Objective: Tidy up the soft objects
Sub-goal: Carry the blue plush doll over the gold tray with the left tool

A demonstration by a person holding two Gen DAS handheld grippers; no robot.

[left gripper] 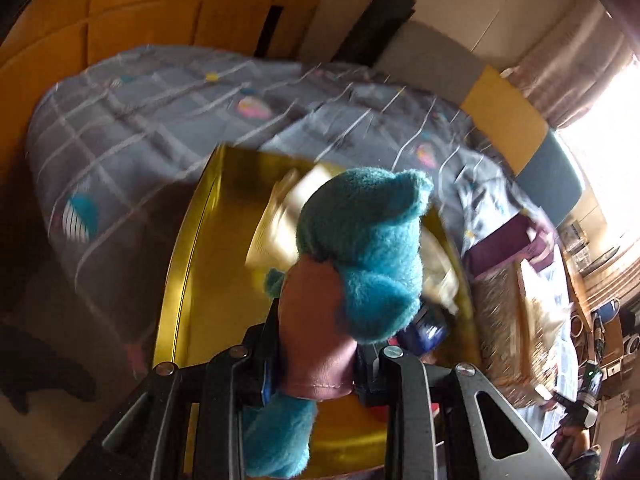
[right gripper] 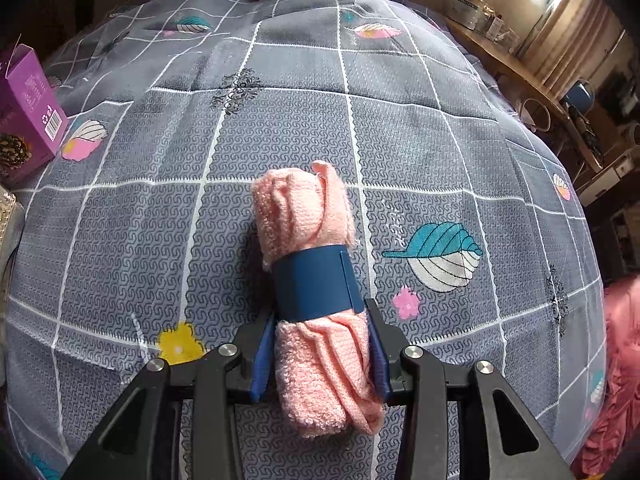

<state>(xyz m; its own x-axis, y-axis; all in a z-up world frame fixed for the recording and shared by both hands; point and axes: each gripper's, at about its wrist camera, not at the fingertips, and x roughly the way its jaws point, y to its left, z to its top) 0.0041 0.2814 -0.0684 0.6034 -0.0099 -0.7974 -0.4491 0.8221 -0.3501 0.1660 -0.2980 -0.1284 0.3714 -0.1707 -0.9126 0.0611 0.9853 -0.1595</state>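
Note:
A teal plush toy point(left gripper: 360, 248) with a mauve leather-like patch point(left gripper: 316, 320) fills the middle of the left wrist view. My left gripper point(left gripper: 316, 364) is shut on it, and the toy hides the fingers. Under it lies an open gold box point(left gripper: 224, 248) on the bed, with blurred cream soft things point(left gripper: 280, 224) inside. In the right wrist view, a rolled pink towel point(right gripper: 304, 216) with a blue band point(right gripper: 312, 284) sits between the blue fingers point(right gripper: 262, 356). My right gripper point(right gripper: 320, 312) is shut on it, just over the grey checked bedsheet point(right gripper: 160, 240).
A purple carton point(right gripper: 32, 108) and a pine cone point(right gripper: 14, 152) lie at the bed's left edge. A cluttered wooden shelf point(right gripper: 520, 72) runs along the right. Pink fabric point(right gripper: 620, 360) shows at the right rim. An orange padded headboard point(left gripper: 120, 8) stands behind the bed.

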